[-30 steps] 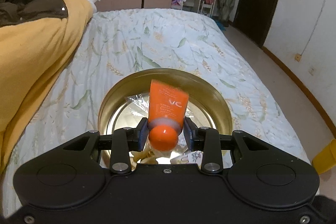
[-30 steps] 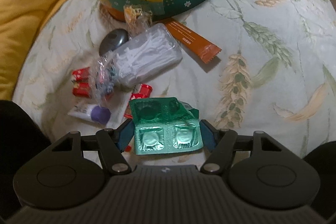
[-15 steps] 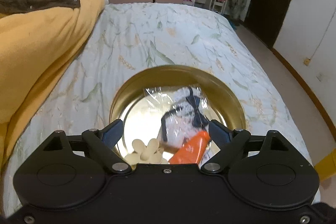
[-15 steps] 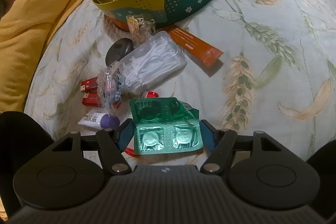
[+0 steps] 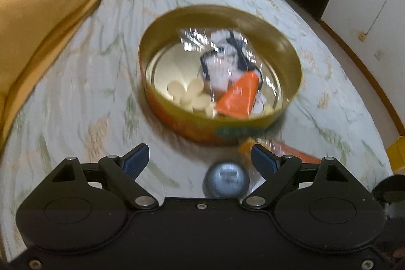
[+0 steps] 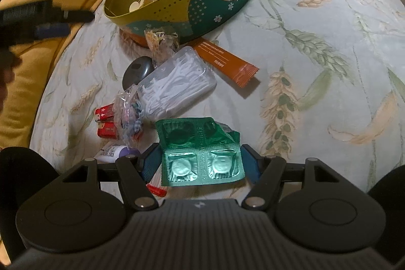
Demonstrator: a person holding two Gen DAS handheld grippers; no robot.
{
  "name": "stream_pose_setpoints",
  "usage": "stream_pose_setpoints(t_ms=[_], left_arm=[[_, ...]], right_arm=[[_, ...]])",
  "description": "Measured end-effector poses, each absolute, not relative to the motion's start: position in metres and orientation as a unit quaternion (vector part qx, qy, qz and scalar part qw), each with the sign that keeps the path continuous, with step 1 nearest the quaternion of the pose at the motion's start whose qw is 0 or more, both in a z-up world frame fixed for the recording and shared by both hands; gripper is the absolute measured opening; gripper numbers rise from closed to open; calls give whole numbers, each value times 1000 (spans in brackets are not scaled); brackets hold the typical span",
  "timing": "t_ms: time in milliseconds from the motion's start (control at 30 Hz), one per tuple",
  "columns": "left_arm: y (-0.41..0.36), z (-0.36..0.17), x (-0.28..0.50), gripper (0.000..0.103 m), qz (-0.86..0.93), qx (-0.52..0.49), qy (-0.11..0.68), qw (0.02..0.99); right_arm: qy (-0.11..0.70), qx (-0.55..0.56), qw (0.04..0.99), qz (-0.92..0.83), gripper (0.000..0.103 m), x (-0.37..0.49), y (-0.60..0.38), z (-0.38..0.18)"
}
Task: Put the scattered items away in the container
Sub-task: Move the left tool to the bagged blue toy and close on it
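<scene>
The round yellow-and-green tin sits on the bed and holds the orange tube, a clear plastic bag and pale round tablets. My left gripper hangs open in front of the tin with nothing between its pads; a grey round case lies below, near the right finger. My right gripper is shut on a green blister pack, held above the scattered pile in front of the tin.
On the floral bedsheet lie a clear box of floss picks, an orange sachet, red packets, a small purple-capped tube and two little clear bags. A yellow blanket rises on the left.
The left gripper opened and let the orange tube fall into the tin, then drew back and sank toward the grey case. The right gripper kept its hold on the blister pack and hardly moved.
</scene>
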State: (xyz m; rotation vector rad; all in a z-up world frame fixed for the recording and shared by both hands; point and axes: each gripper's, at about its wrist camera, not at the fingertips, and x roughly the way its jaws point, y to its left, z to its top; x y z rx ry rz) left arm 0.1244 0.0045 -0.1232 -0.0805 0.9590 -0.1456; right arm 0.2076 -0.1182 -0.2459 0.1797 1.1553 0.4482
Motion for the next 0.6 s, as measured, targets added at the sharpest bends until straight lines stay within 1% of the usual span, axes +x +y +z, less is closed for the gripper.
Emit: stream_pose_setpoints(t_ms=[267,467,600], left_arm=[[-5,-143,98,86,-114,-56,476,870],[-37,-165,83,83,-148,-11,490,859],[-48,-171,75,84,-154,6,489,859]], right_arm=[[530,92,819,197,69,209,-123,-243],[523,101,826,184,69,210,-130,-241],[521,101,828,183,69,210,-130,-241]])
